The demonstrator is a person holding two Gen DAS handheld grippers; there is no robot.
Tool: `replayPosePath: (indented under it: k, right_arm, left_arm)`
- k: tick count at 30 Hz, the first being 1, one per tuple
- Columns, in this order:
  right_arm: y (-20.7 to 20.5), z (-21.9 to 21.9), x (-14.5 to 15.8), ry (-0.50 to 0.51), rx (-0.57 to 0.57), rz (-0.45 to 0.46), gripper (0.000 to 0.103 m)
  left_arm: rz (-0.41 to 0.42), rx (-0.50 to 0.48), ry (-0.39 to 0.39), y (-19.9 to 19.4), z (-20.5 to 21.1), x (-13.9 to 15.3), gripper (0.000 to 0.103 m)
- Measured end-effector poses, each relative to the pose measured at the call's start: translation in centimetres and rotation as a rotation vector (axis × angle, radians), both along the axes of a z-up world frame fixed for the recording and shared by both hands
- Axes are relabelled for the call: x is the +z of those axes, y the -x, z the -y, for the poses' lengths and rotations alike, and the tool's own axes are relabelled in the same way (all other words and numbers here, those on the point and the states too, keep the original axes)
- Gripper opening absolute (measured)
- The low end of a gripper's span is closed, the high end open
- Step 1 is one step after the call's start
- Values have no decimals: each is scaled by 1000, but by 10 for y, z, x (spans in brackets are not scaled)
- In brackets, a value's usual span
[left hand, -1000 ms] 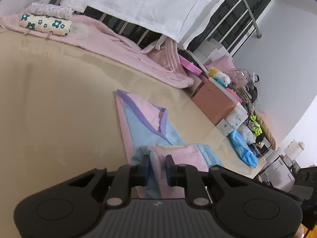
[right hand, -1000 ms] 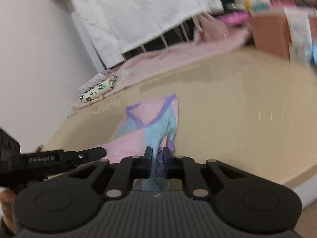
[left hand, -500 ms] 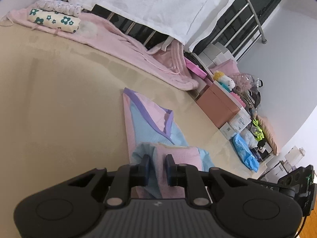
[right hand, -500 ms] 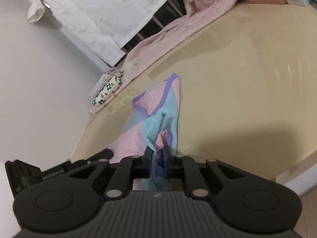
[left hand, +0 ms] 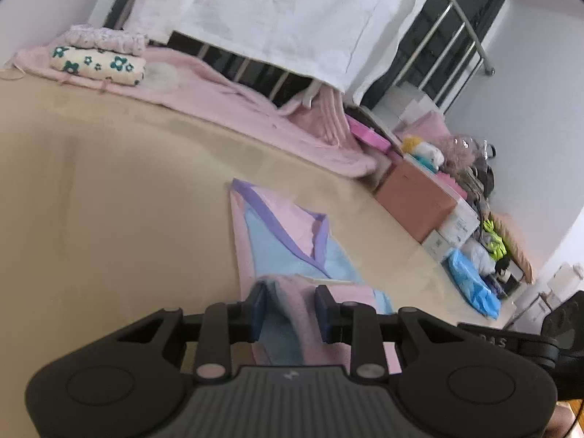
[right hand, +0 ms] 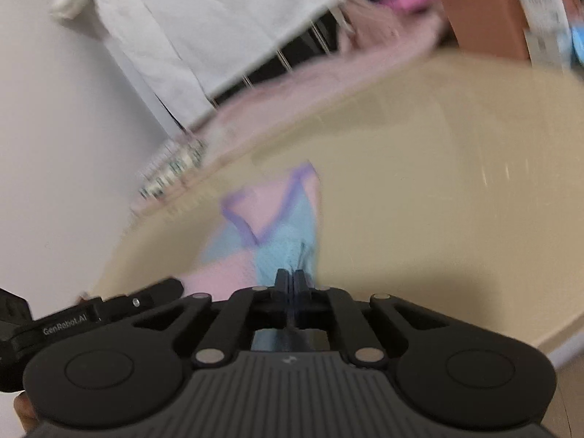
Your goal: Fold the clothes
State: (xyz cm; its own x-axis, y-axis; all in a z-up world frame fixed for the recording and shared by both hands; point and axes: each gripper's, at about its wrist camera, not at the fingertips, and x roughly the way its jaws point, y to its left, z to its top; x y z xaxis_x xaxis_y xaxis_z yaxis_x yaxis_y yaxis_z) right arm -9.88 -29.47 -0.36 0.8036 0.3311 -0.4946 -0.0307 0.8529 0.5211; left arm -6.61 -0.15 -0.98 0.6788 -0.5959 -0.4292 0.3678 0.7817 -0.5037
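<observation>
Left wrist view: a small pink and blue garment (left hand: pixel 288 252) with purple trim lies on the beige table (left hand: pixel 109 200), reaching from the centre down toward 6 o'clock. Its near end is folded back in a pink layer over the blue. The left gripper (left hand: pixel 290 308) points slightly downward at that fold from 6 o'clock; its jaws are opening, the pink fold lying loose between them with a gap beside each pad. At 4 o'clock the black body of the right gripper (left hand: pixel 529 339) shows.

Right wrist view, blurred: the same garment (right hand: pixel 277 226) runs from the centre to the right gripper (right hand: pixel 291 279) at 6 o'clock, whose jaws are pinched together on a thin ridge of blue cloth. The left gripper (right hand: pixel 109 306) enters at 8 o'clock.
</observation>
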Motion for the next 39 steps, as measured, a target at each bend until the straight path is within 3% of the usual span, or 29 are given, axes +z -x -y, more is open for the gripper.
replayPosePath:
  k: [4,7,10,12,13,14,17,19,22,25,28,30,34,36,37,39]
  right_arm:
    - [13,-4,14,104,-28,65,6]
    - [18,-7,27,157,-28,126,10]
    - [0,-6,25,103,4,116,57]
    - [-16,-1,17,21,20,77,47]
    - [-23,3,10,-43,26,43,19]
    - [-29,6,4,-79,31,14,6]
    - [-24,6,4,-54,6,25,4]
    - [-18,0,8,1,8,49,4]
    - [-16,-7,7,73,-4,50,11]
    - [-1,-14,20,170,-29,127,17]
    - [22,-24,39,270,17,237,17]
    - [28,-30,41,270,99,214,16]
    - [31,-34,18,288,81,75,18]
    - [50,-30,24,271,23,93,36]
    - [62,-30,29,257,6,113,52]
    - [81,-35,36,275,-4,123,52]
  left_arm:
    - [26,3,48,5,-12,7,29]
    - [40,-10,33,6,-12,11,31]
    - [-5,24,17,-2,-7,5,27]
    - [-18,16,42,-6,-5,2,16]
    - [-14,14,52,-6,-4,2,13]
    - [-9,11,62,-6,-3,2,13]
    - [1,27,73,-7,-2,4,13]
    - [-9,36,56,-9,1,1,14]
    - [-16,57,38,-10,2,-1,24]
    - [52,100,30,3,-10,12,28]
    - [162,75,-50,22,-7,31,27]
    - [182,26,-118,27,9,30,27]
    - [184,-38,-267,31,40,20,27]
    - [154,-23,-277,29,41,11,31]
    - [143,-20,-254,29,39,8,31]
    - [124,-20,-218,27,35,7,32]
